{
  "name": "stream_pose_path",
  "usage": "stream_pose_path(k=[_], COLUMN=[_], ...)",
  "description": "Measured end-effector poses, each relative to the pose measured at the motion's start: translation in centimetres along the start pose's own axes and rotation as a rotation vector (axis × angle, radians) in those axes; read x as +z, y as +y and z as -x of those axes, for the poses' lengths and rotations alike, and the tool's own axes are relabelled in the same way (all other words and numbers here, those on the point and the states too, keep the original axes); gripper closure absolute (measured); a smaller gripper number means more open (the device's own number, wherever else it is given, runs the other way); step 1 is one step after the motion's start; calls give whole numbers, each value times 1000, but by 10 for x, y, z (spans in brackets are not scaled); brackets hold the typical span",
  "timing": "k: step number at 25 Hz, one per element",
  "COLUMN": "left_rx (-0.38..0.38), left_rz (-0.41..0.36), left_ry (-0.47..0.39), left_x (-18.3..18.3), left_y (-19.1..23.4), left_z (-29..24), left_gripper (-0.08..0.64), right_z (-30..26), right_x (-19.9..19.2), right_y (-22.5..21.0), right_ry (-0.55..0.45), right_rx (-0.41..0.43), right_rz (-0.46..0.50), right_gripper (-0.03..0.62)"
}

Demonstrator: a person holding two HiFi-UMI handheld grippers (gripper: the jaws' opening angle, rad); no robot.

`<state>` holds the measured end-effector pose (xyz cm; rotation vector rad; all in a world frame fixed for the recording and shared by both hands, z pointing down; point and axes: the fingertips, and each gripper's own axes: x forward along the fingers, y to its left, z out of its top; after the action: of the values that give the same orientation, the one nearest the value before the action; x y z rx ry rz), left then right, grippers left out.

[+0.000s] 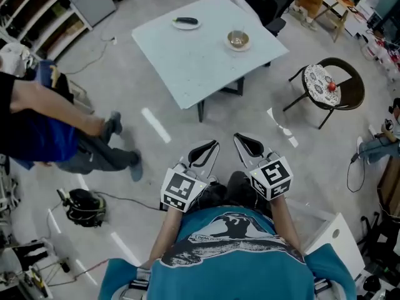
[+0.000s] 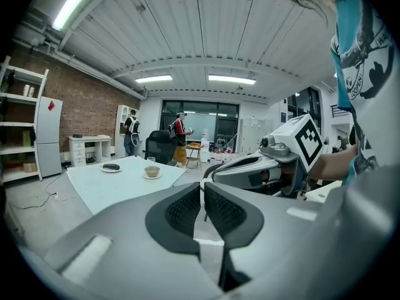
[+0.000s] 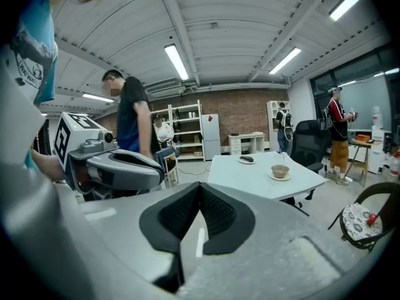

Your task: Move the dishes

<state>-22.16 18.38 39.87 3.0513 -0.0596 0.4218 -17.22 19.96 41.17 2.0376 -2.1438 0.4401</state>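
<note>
Well ahead, the table (image 1: 187, 67) carried a bowl (image 1: 238, 40) and plate (image 1: 186, 23), contents unclear; left gripper (image 1: 211, 145) and right gripper (image 1: 241, 139) were pressed together, empty.

No words or numbers can be read; the lettering printed on the teal T-shirt (image 1: 232, 230) is too blurred.

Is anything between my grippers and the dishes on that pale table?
Nothing visible. Only bare grey floor separates the left gripper and right gripper from the pale square table carrying the small brown bowl and white plate; the black-framed chair stands aside.
</note>
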Motion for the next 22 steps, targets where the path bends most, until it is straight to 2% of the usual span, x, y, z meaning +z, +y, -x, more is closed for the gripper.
stream_pose_path(k=[11, 17, 22], left_rx=[-25, 1, 34], left_rz=[51, 60, 101], left_ry=[15, 23, 11], left_x=[-6, -2, 10], left_y=[10, 30, 61], left_z=[-26, -65, -111], left_gripper=[526, 526, 526], right_z=[-5, -29, -53], right_x=[-14, -15, -1], right_y=[-23, -67, -117], right_ry=[39, 39, 34], right_rx=[-34, -5, 24], right_rz=[-20, -41, -32], right_gripper=[591, 591, 591])
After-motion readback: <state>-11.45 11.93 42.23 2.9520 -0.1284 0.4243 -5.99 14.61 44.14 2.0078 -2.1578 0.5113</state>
